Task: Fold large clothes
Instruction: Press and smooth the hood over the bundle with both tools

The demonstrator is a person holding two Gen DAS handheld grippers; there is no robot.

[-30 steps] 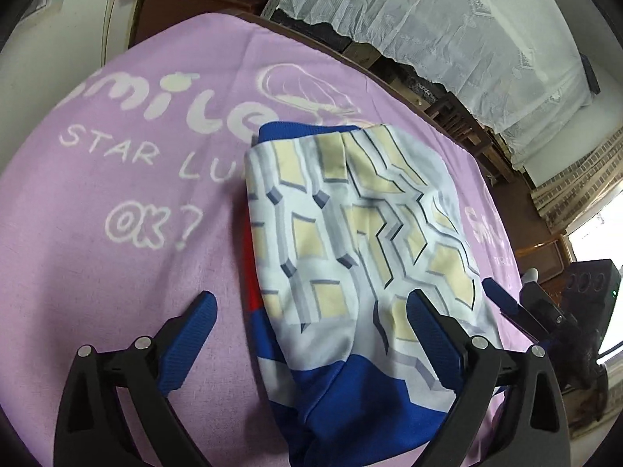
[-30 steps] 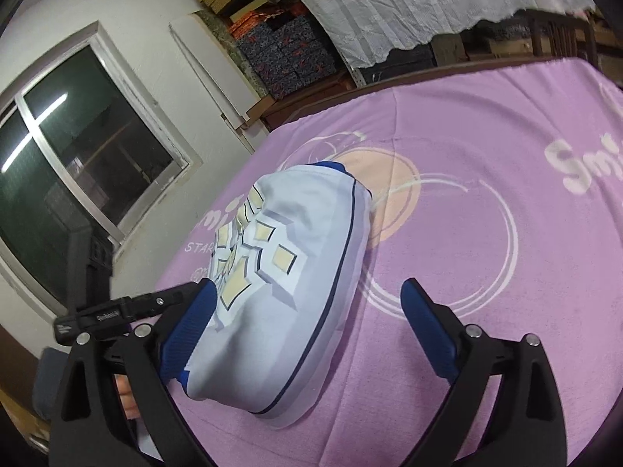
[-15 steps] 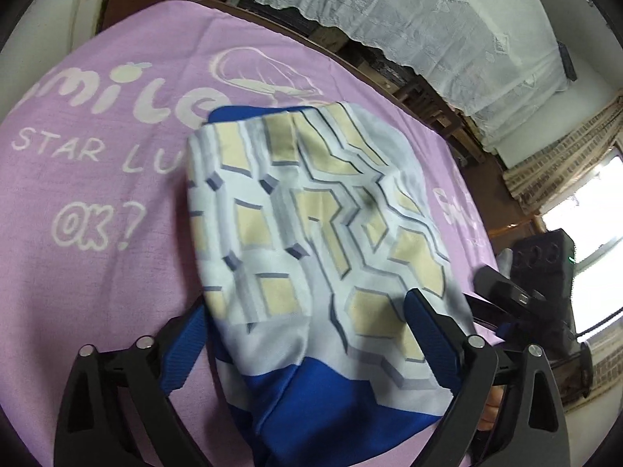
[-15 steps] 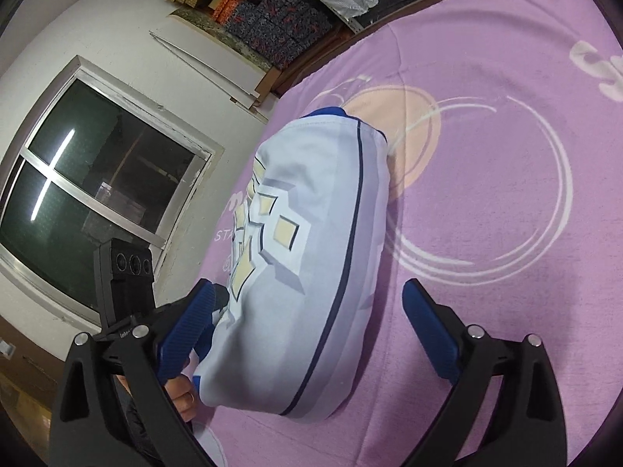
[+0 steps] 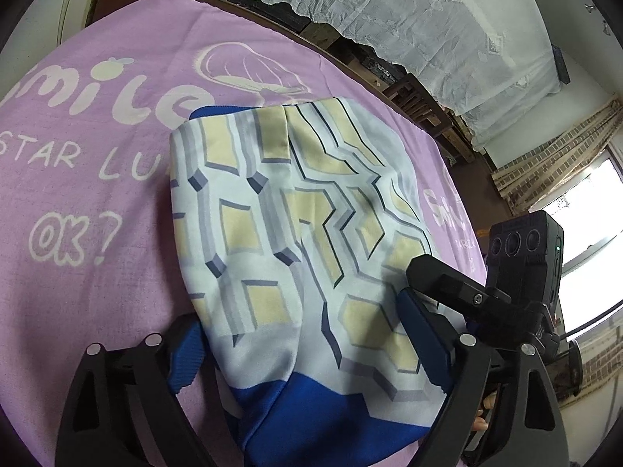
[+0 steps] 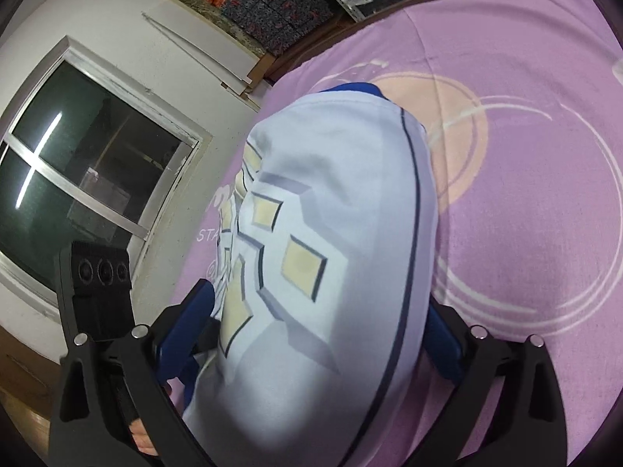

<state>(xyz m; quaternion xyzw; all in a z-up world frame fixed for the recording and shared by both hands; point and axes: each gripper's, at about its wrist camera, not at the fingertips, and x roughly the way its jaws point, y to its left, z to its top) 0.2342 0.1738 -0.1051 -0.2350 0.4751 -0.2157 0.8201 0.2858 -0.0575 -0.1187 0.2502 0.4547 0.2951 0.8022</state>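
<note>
A folded garment [image 5: 296,233], pale blue with cream and grey geometric shapes and a royal blue hem, lies on a purple blanket [image 5: 97,202]. It also shows in the right wrist view [image 6: 331,272]. My left gripper [image 5: 307,346] is open, its blue fingers [image 5: 187,354] straddling the near blue end of the bundle. My right gripper [image 6: 323,330] is open too, its fingers either side of the same bundle from the other side. The right gripper's body [image 5: 518,292] shows at the right of the left wrist view.
The blanket [image 6: 525,155] covers a wooden-edged table or bed and carries white lettering and a circle print. White lace curtains [image 5: 428,19] hang behind. A dark window [image 6: 78,179] and stacked boxes [image 6: 280,11] stand beyond the blanket's far edge.
Both grippers have moved forward onto the folded garment, so the bundle now sits between each pair of open fingers. The garment itself has not shifted noticeably.
</note>
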